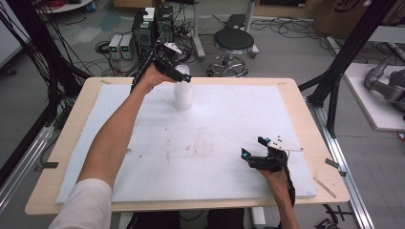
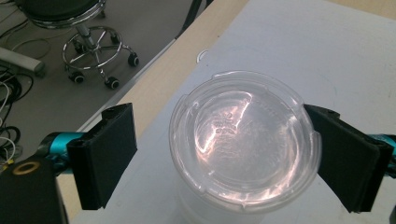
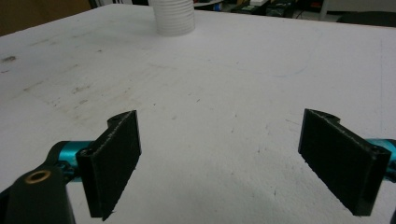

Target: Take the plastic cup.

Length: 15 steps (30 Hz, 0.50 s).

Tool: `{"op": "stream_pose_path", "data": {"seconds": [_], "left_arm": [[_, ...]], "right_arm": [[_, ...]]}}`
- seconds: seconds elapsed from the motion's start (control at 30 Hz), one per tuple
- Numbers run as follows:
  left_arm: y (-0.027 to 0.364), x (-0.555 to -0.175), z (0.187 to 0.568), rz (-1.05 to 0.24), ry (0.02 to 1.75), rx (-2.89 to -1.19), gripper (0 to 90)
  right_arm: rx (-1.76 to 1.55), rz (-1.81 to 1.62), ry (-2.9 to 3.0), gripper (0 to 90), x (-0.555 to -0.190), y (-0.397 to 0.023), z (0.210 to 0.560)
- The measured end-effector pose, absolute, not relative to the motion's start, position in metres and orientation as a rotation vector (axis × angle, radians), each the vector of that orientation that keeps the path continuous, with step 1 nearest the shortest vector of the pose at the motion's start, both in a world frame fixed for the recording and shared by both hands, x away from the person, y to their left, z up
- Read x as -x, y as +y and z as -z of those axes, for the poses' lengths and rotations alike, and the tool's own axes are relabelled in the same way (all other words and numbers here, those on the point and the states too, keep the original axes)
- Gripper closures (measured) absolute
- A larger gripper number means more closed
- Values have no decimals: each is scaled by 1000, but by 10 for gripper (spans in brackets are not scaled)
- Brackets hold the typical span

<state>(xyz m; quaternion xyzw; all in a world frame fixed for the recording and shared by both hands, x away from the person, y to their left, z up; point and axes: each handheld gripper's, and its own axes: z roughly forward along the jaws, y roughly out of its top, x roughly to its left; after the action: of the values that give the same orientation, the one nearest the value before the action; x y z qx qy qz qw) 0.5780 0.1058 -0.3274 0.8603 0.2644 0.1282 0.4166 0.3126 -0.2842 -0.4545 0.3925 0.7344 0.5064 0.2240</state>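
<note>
A white ribbed cup point(image 1: 183, 94) with a clear plastic lid point(image 2: 245, 140) stands upright at the far middle of the white mat point(image 1: 215, 143). My left gripper point(image 1: 179, 71) hangs over it and points down, with its jaws on either side of the lid. In the left gripper view the left gripper point(image 2: 219, 121) has one pad point(image 2: 345, 158) at the lid's rim, while the other pad point(image 2: 109, 154) stands apart from it. My right gripper point(image 1: 253, 147) rests low at the near right of the mat, open with nothing between its jaws. The right gripper view has the right gripper point(image 3: 219, 140) and, far ahead, the cup point(image 3: 173, 18).
The mat lies on a wooden table point(image 1: 305, 119) and has faint stains at its middle. Beyond the far edge are a black stool point(image 1: 233, 43) and electronic boxes point(image 1: 143, 33) with cables on the floor. Black frame posts point(image 1: 334, 71) stand at the right.
</note>
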Motion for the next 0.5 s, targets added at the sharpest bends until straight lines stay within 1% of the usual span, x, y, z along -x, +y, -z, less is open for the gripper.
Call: {"op": "stream_pose_path", "data": {"seconds": [0.17, 0.5], "left_arm": [[103, -581, 331, -309, 682, -2171, 135], [102, -582, 334, -276, 688, -2206, 226]], "right_arm": [[-1098, -1394, 2039, 131, -314, -284, 455], [-1103, -1407, 2023, 131, -314, -285, 455]]}}
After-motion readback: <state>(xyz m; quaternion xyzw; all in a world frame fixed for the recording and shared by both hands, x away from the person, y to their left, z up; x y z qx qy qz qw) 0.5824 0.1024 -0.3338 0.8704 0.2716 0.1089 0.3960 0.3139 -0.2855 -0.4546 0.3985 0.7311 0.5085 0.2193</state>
